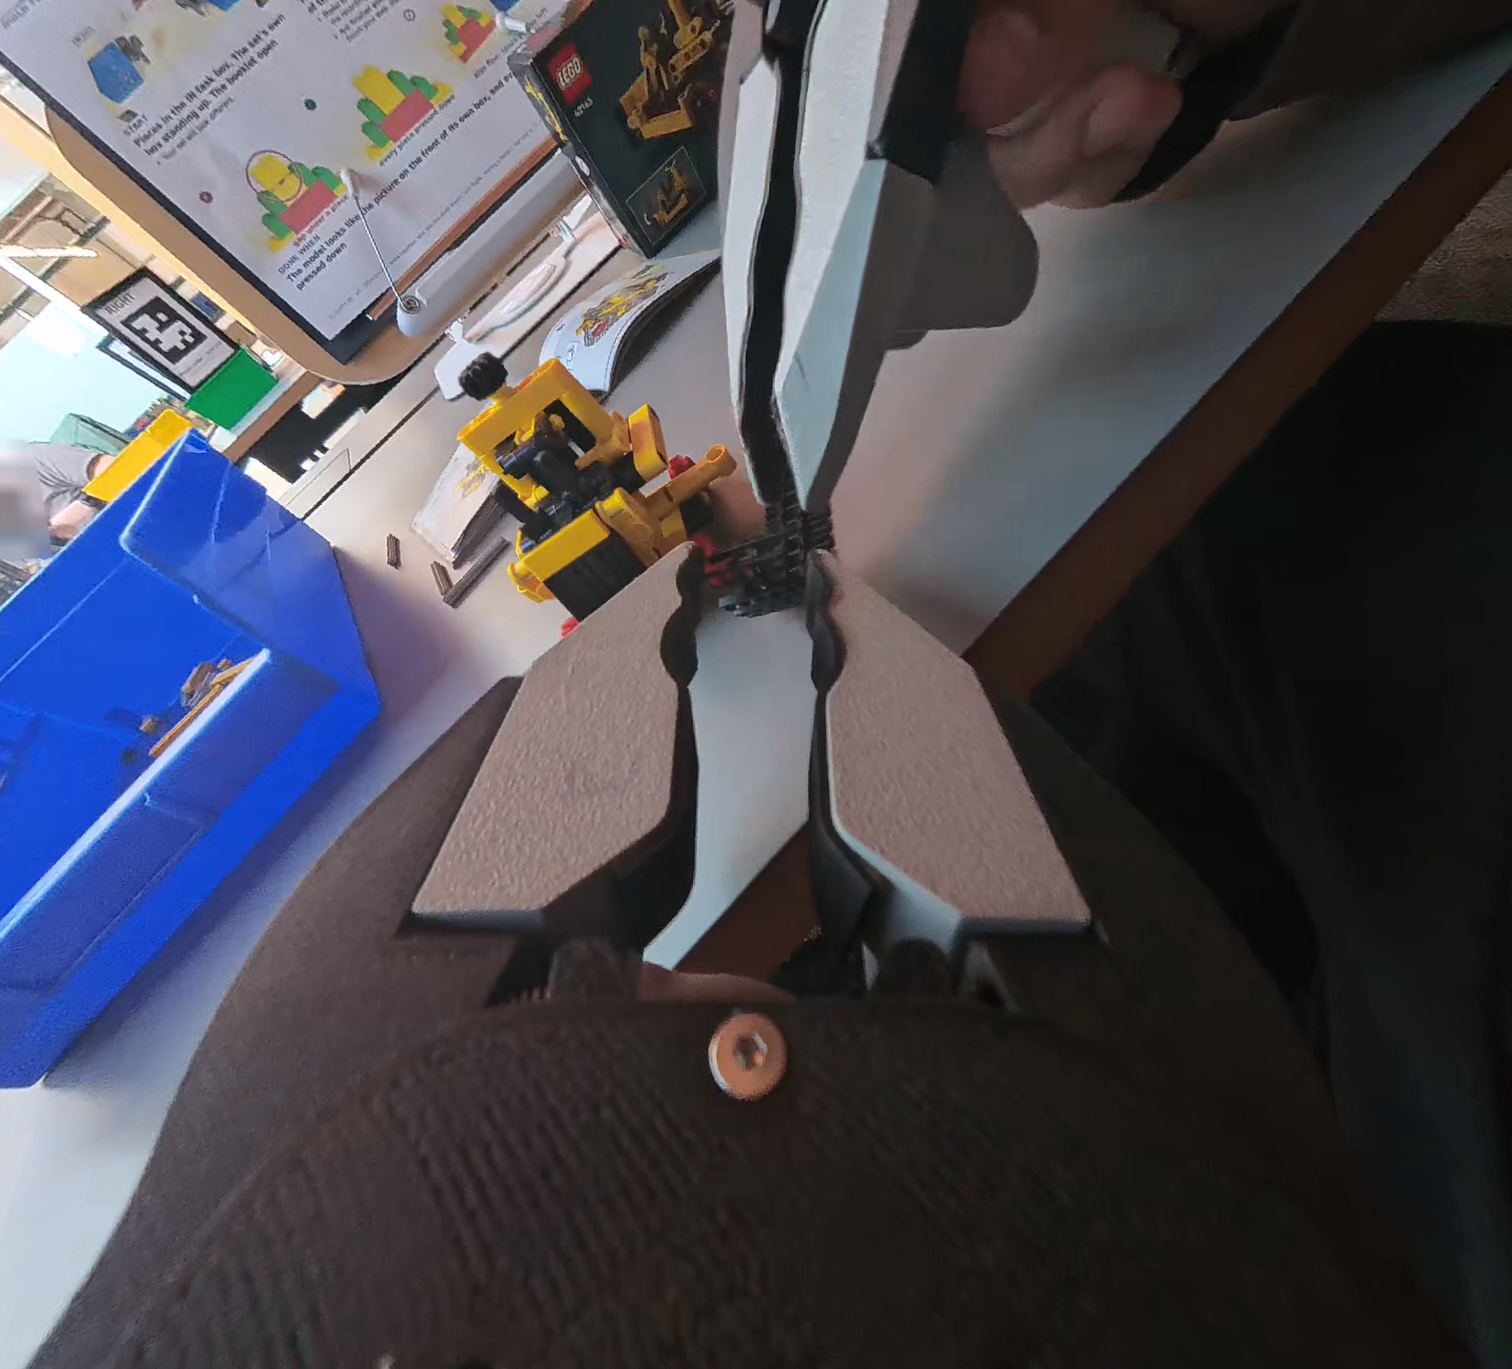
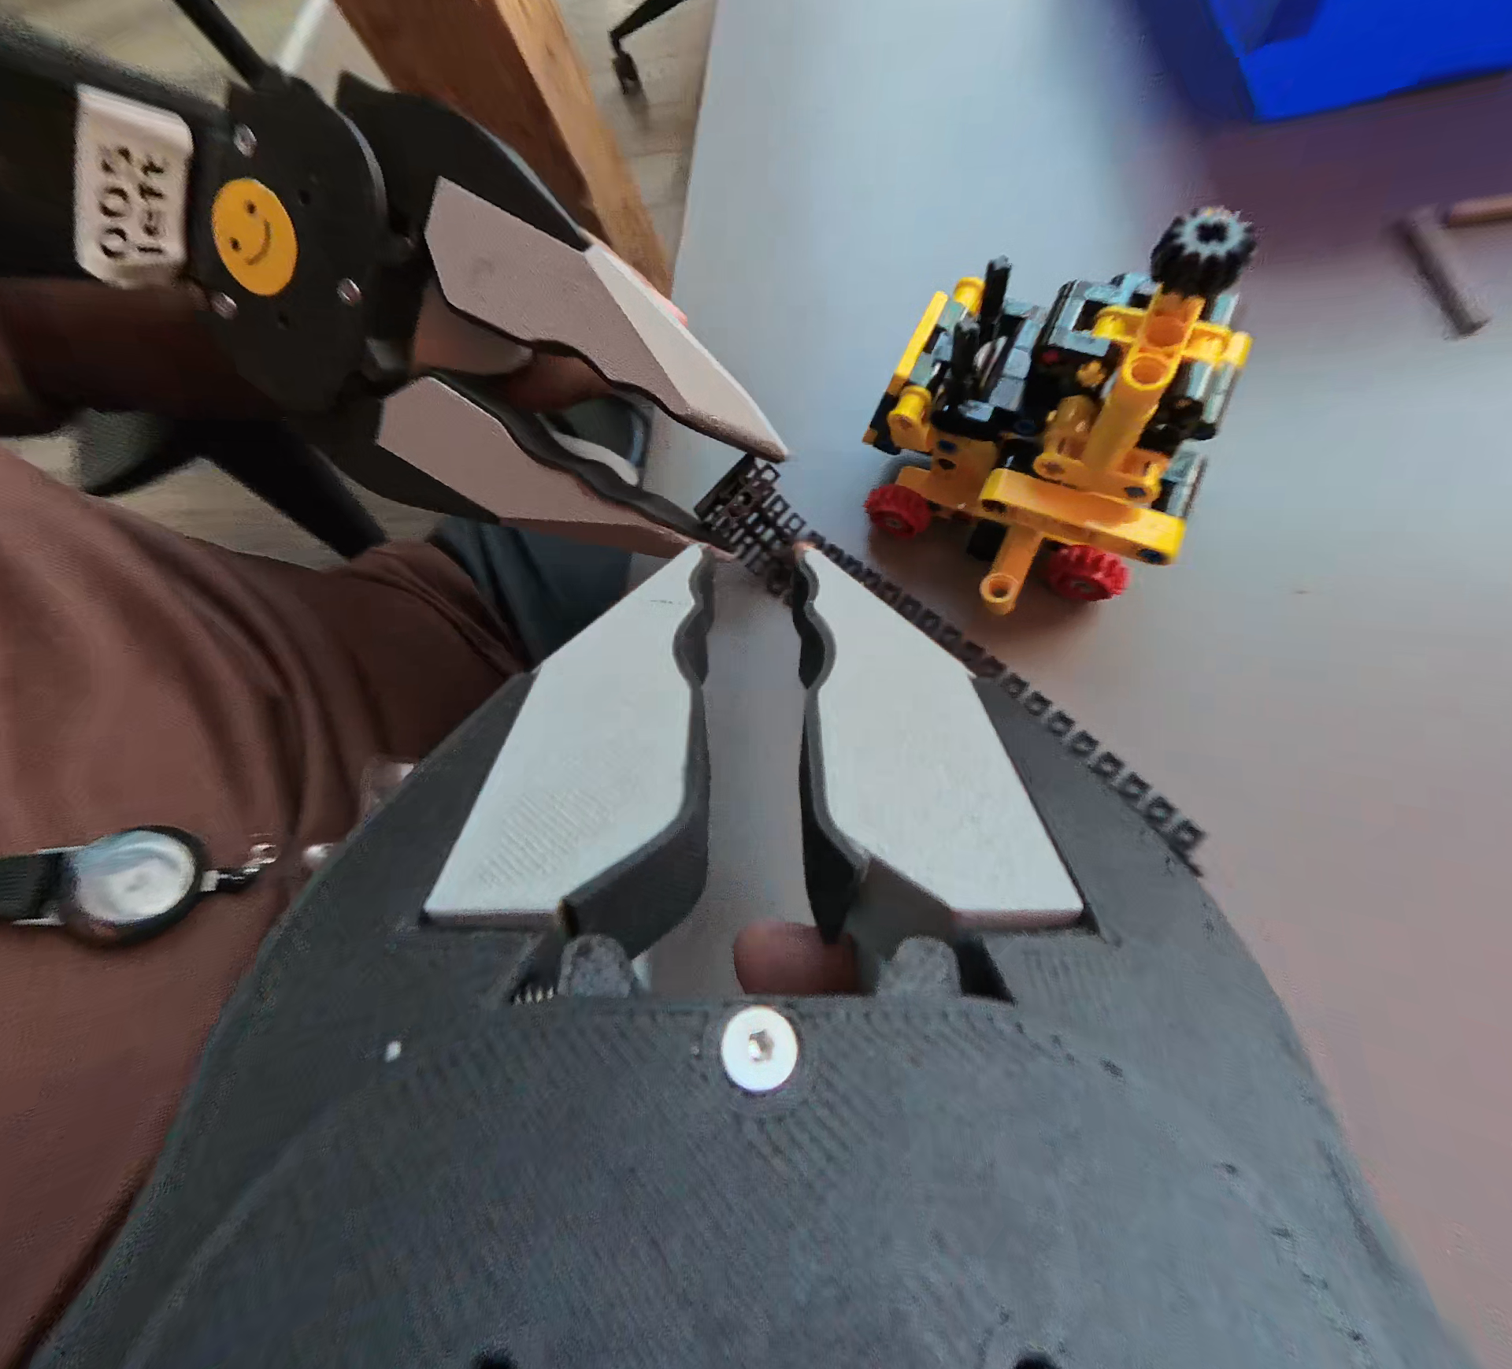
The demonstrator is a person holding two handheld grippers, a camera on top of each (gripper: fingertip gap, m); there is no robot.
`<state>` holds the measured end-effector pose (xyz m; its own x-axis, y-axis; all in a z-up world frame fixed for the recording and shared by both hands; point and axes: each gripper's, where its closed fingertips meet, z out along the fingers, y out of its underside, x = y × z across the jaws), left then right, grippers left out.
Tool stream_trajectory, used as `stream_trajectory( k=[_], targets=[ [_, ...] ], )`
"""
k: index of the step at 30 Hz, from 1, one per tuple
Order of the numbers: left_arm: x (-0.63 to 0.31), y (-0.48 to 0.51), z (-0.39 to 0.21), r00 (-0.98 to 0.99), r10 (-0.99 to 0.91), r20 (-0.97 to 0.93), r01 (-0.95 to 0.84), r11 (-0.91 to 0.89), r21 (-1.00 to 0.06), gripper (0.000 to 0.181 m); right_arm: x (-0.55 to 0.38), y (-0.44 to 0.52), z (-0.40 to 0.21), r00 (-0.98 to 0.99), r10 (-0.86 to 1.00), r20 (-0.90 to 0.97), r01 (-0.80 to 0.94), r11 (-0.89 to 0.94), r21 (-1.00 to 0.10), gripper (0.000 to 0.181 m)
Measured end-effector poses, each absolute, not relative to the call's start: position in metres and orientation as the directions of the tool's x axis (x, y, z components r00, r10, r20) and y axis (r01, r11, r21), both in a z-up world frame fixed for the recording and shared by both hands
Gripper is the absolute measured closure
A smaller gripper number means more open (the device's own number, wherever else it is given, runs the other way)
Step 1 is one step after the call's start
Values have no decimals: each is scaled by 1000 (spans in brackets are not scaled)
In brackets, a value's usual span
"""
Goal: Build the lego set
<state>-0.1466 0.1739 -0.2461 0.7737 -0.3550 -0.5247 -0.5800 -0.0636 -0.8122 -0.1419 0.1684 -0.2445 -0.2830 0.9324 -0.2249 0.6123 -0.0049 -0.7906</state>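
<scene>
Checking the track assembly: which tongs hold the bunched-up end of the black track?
The left tongs, the pair with the yellow smiley disc, pinch the bunched end of the black track; the right tongs grip where its straight run starts.

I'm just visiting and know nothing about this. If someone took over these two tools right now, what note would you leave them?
Left tool: shut on the folded end of the black track chain.
Right tool: shut on the same chain beside it; the rest trails over the grey table.
Done: the yellow and black vehicle stands on the table, mostly built.
Left: the chain probably goes onto the vehicle. Loose dark pieces and parts in the blue bin lie unused.
</scene>
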Motion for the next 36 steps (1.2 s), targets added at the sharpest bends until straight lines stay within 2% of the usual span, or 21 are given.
stream_trajectory(
  k=[3, 7, 11, 15, 18, 22, 27, 31, 32, 36],
  targets=[
    [-145, 173, -246, 772, -342, -536, -583, -43, -812, 160, -143, 161, -246, -270, 862, -429, 647, -167, -744, 163],
    [-141, 170, -240, 754, -317, -575, -604, 10, -797, 160, -144, 157, -241, -279, 779, -562, 651, -277, -707, 163],
    [-137, 167, -238, 756, -308, -578, -599, 32, -800, 160, -145, 154, -236, -283, 742, -608, 641, -325, -695, 175],
    [-134, 166, -237, 783, -323, -532, -556, 22, -831, 160, -142, 156, -233, -287, 756, -588, 631, -313, -710, 178],
    [-129, 163, -235, 813, -397, -425, -466, -9, -885, 153, -137, 160, -233, -284, 836, -470, 631, -206, -748, 178],
    [-122, 158, -240, 826, -541, -158, -281, -153, -947, 144, -128, 155, -227, -339, 908, -245, 599, 8, -800, 178],
    [-119, 153, -230, 772, -627, 103, -65, -238, -969, 167, -127, 145, -225, -393, 917, 72, 508, 282, -814, 178],
    [-118, 151, -235, 750, -647, 139, -55, -270, -961, 172, -126, 138, -220, -406, 879, 251, 415, 422, -806, 181],
    [-117, 150, -235, 741, -656, 142, -54, -269, -962, 179, -125, 138, -219, -402, 872, 280, 400, 443, -802, 181],
    [-116, 151, -247, 744, -658, 118, -103, -287, -952, 181, -123, 149, -233, -370, 880, 299, 453, 452, -769, 181]
  ],
)
